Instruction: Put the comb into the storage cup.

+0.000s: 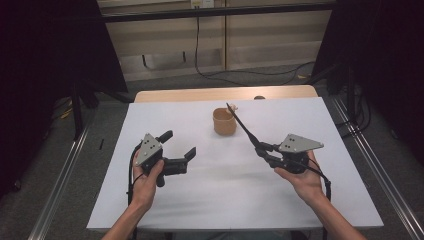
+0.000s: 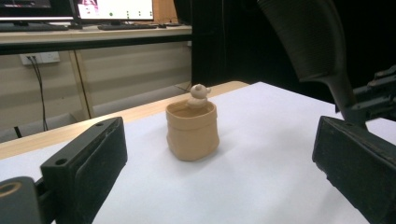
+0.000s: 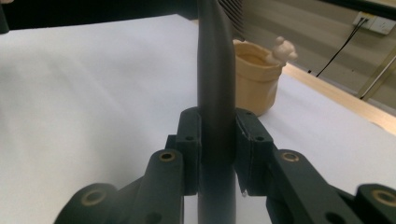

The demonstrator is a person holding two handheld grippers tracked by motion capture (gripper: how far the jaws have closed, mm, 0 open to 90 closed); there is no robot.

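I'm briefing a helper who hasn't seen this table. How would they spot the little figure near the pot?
Start at the white table and go to the tan pot toward its far edge. The small pale figure sits at the pot's far rim, rounded and lighter than the pot, unlike the long black tool nearby.

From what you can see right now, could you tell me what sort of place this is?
Probably a lab or office room set up for recording: a white-covered table between dark curtains, monitors on a desk behind, a wall socket with trailing cables, and a tan cup.
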